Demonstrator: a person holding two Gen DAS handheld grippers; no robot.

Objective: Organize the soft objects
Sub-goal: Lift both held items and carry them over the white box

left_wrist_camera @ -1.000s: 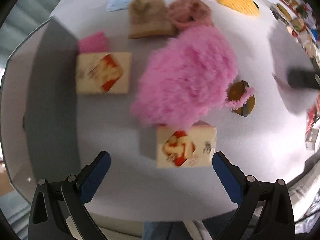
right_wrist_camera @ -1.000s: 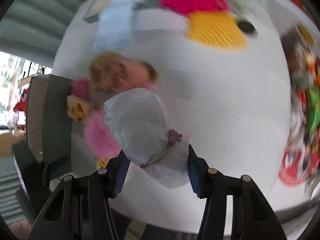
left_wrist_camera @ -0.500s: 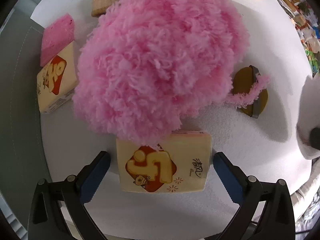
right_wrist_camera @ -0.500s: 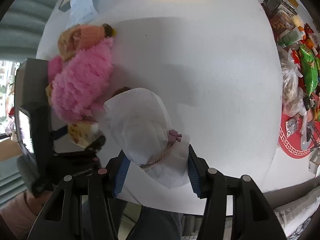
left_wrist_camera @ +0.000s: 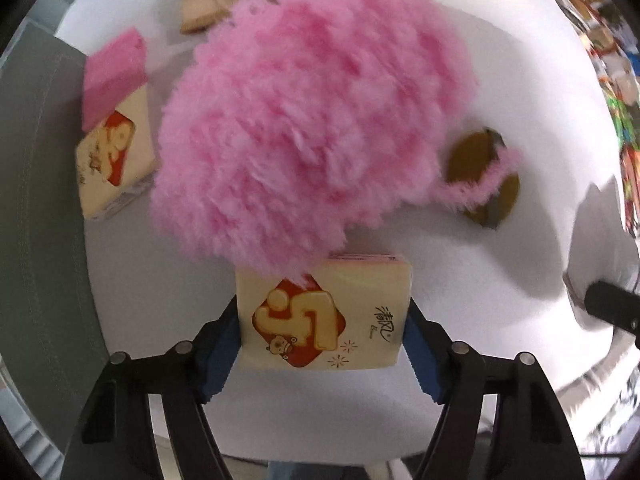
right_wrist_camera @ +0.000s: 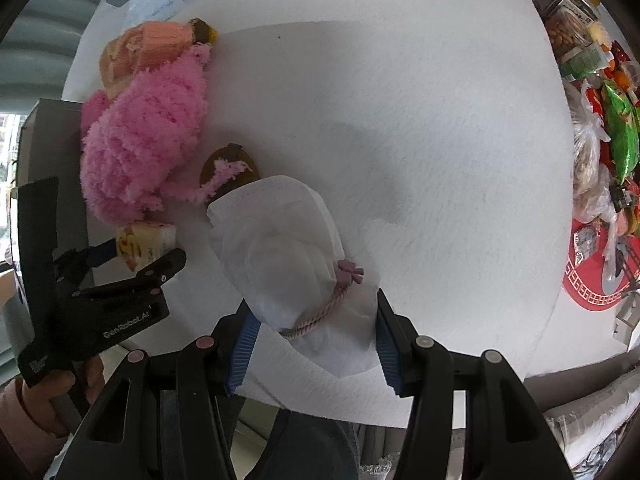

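My left gripper (left_wrist_camera: pixel 323 344) is shut on a cream tissue pack (left_wrist_camera: pixel 324 320) with a red and yellow print, at the table's near edge. A big fluffy pink plush (left_wrist_camera: pixel 308 120) lies just beyond it and overlaps its far edge. My right gripper (right_wrist_camera: pixel 312 344) is shut on a white drawstring pouch (right_wrist_camera: pixel 280 248) tied with a pink cord. In the right wrist view the left gripper (right_wrist_camera: pixel 132 264) holds the tissue pack (right_wrist_camera: pixel 144 242) beside the pink plush (right_wrist_camera: pixel 144 136).
A second tissue pack (left_wrist_camera: pixel 114 164) and a pink sponge (left_wrist_camera: pixel 114 78) lie left by a grey box (left_wrist_camera: pixel 40 200). A brown disc (left_wrist_camera: pixel 480 172) lies right of the plush. Tan knit items (left_wrist_camera: pixel 208 0) sit behind. Snack packets (right_wrist_camera: pixel 600 120) crowd the right edge.
My left gripper moved in and closed on the near tissue pack. My right gripper moved toward the left side with the pouch still held.
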